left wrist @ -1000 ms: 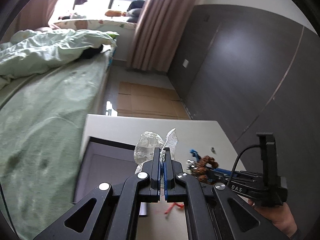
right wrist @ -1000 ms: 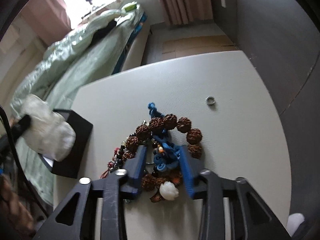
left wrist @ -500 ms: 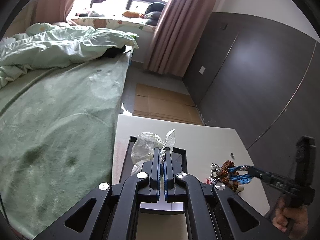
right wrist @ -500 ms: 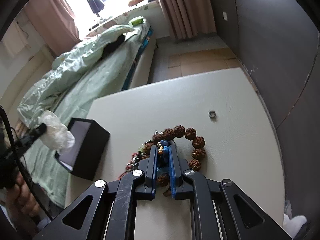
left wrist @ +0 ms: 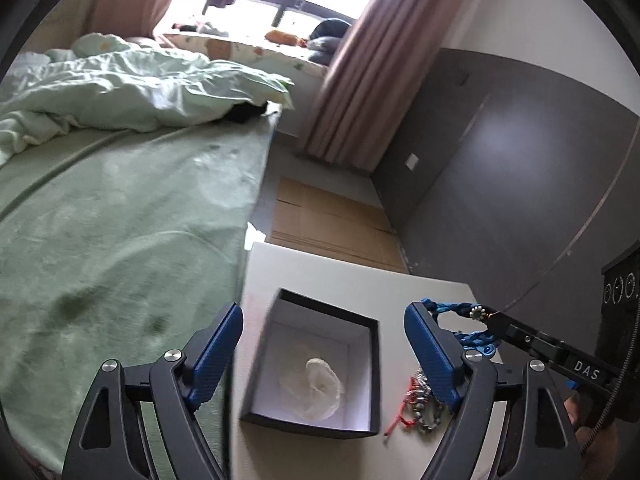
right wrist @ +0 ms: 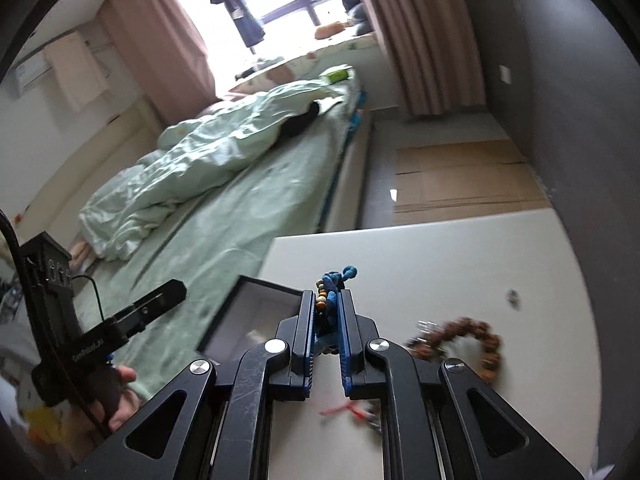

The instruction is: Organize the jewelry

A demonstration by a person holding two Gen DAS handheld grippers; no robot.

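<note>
The left gripper hangs with its jaws spread wide and nothing between them, straddling the open black box, which sits on the white table; a crumpled clear bag lies on the box's pale floor. The right gripper is clenched on a blue cord bracelet, whose knotted end pokes out at 12 o'clock past the fingertips, with small amber beads caught between the pads. In the left view the same bracelet hangs off the table at 3 o'clock of the box. A ring of brown seed beads rests on the table at 3 o'clock of the right gripper, blurred, and a red thread with metal links lies just beside the box's right wall. The cord looks light, limp and prone to snagging, so it will likely sag and swing; the pinch across its thick braided middle seems sound, since the knots give the pads purchase. The seed beads appear rigid and rounded, liable to roll out of a pinch, so taking the string between 2 beads would probably serve better.
</note>
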